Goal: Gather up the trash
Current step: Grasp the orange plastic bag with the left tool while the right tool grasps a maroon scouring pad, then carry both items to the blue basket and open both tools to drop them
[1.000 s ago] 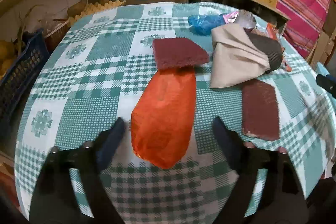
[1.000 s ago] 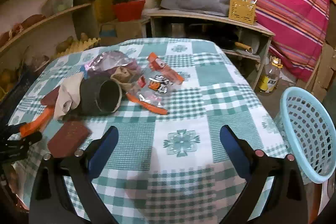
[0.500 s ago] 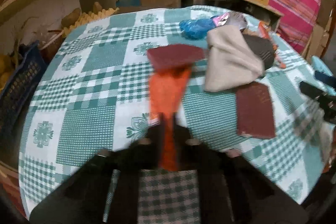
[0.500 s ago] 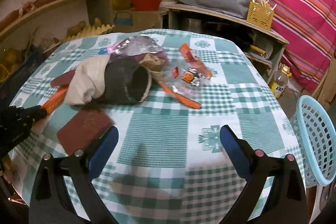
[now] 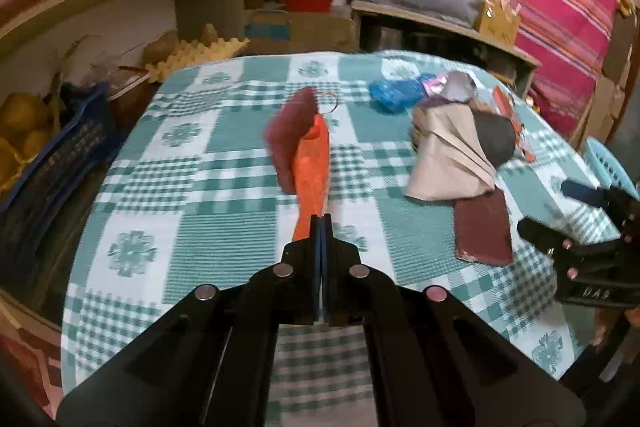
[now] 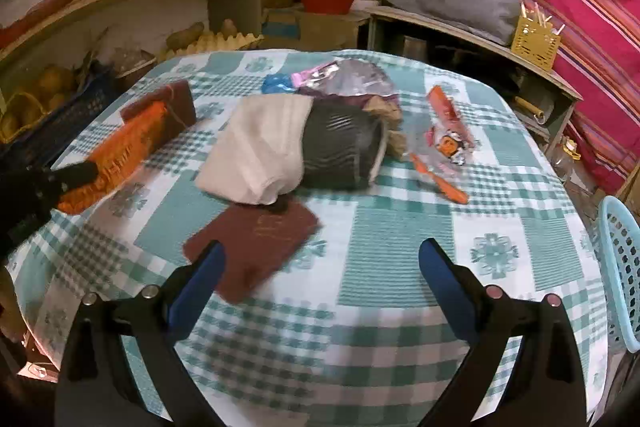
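From your left wrist camera, your left gripper (image 5: 322,223) is clamped tight on the near end of the orange wrapper (image 5: 314,163), which is raised off the checked tablecloth (image 5: 224,227) with a maroon pad (image 5: 290,139) tipped against its far end. From your right wrist camera, your right gripper (image 6: 320,267) hovers with jaws wide and nothing between them, above a second maroon pad (image 6: 256,239); the light-blue basket (image 6: 620,267) stands beside the table's right edge.

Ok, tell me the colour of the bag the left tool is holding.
Orange bag; clearest in the left wrist view.
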